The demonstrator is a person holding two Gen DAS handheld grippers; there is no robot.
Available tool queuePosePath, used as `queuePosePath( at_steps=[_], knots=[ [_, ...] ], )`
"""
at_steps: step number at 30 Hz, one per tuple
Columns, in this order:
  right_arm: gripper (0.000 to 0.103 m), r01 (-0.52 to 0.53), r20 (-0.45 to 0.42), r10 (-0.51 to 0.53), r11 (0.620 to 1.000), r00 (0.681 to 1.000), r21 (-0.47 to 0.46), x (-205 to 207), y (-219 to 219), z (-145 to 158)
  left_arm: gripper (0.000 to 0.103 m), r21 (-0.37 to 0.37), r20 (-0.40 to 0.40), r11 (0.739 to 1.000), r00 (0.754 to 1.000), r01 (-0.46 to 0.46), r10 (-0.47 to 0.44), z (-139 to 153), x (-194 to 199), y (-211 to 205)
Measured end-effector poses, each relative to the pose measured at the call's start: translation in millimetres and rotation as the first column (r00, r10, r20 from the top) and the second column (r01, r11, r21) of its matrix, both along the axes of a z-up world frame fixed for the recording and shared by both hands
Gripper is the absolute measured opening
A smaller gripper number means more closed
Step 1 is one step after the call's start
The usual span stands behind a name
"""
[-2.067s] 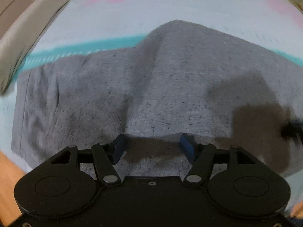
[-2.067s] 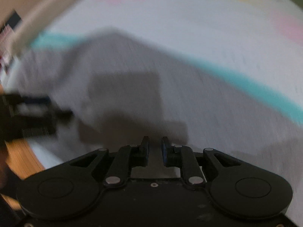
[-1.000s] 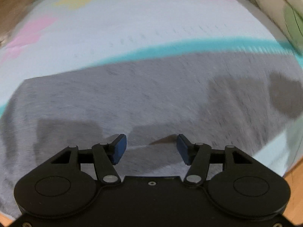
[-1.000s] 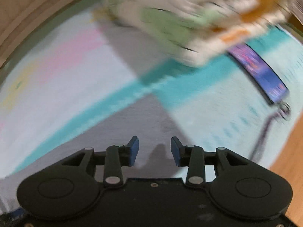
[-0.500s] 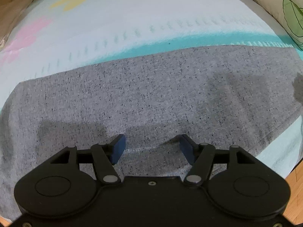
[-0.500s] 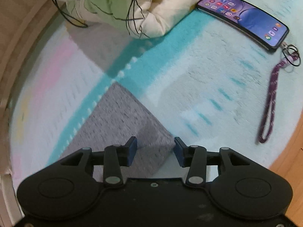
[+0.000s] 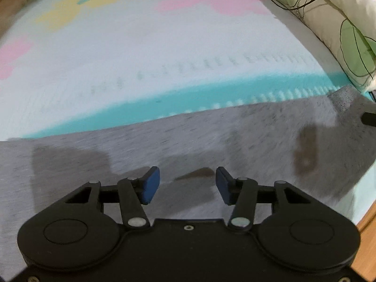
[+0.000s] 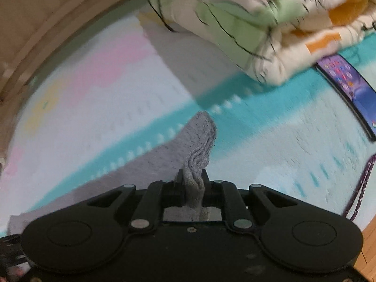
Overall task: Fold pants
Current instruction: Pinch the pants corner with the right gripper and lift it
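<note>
- Since half a second ago, right gripper (image 8: 192, 178) went from spread to clamped on the pants (image 7: 211, 136) corner, bunched fabric standing between its fingers.
- Left gripper (image 7: 186, 185) spread apart, low over the grey cloth.
- Pants lie flat on the blanket (image 7: 141, 58), far edge along its teal stripe.
- Quilt (image 8: 258, 23), phone (image 8: 347, 87), purple strap (image 8: 362, 183) crowd the right side.
</note>
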State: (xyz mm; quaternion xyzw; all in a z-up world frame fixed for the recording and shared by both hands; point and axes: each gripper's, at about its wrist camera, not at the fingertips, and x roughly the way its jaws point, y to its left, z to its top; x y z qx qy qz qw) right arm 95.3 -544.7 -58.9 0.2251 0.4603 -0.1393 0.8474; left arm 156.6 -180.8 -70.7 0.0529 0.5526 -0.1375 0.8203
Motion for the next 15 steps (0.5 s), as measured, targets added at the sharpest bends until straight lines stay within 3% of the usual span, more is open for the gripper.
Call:
queuePosePath(
  at_steps=[2,9,15],
  knots=[
    [0.013,-0.02,0.028,0.02,1.0,0.999,0.005,1,4,12,0.052,0.025,0.02,0.999,0.999,-0.026,0.025,-6,8,-12],
    [0.013,-0.062,0.097,0.06,0.998,0.993,0.018,3,18,43,0.054,0.104,0.097,0.994,0.995,-0.042,0.032,-17,9,-33],
    [0.013,-0.101,0.128,0.1,0.995,0.987,0.002,5,39,65,0.054,0.071,0.02,0.996,0.998,0.053,-0.054,-14,-42,-16]
  ],
)
